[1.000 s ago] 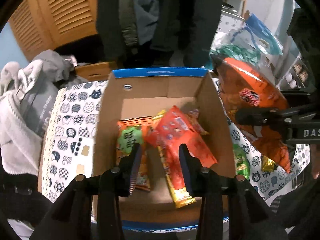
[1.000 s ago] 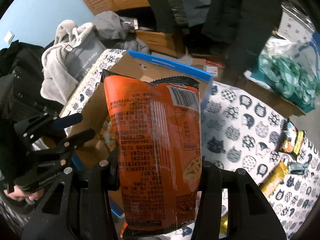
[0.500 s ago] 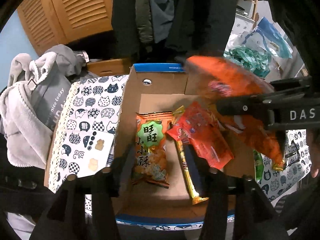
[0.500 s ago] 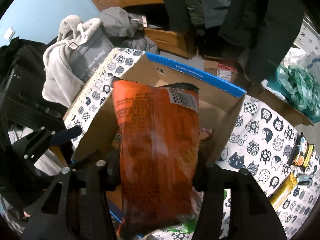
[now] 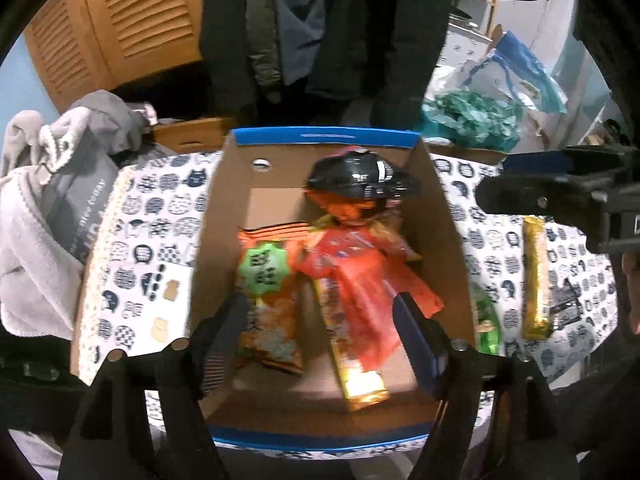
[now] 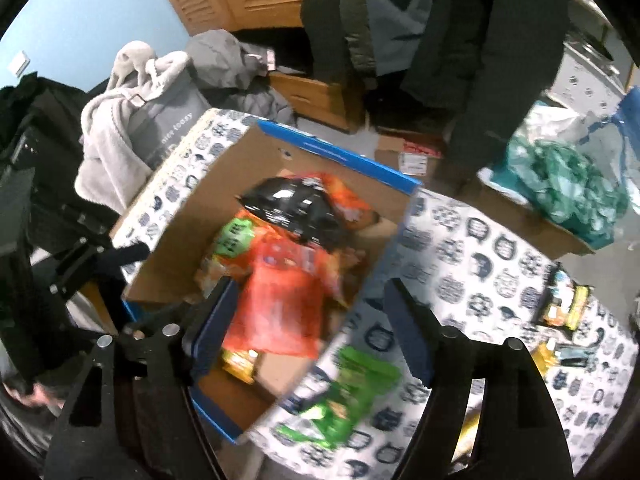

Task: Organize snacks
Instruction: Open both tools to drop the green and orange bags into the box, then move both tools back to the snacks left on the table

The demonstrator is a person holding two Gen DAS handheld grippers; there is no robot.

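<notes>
With the chip bag (image 6: 296, 208) let go into the box (image 5: 332, 138), both the right gripper (image 6: 308, 332) and left gripper (image 5: 320, 340) have just been opening, nothing between them; next the green packet (image 6: 344, 392) on the table would be clamped.

The right hand-held gripper (image 6: 308, 320), jaws just opening, hangs empty over the snack box (image 6: 360, 164).

A matt brown cardboard box (image 5: 440, 208) with a glossy blue rim holds shiny plastic-film snack packets (image 5: 360, 280), one with a gleaming black end (image 5: 360, 180). A gold foil bar (image 5: 534, 276) lies on the printed cloth covering the counter (image 5: 140, 240). Beside it are a fleecy grey garment (image 5: 32, 240) and slatted wooden doors (image 5: 132, 20).
</notes>
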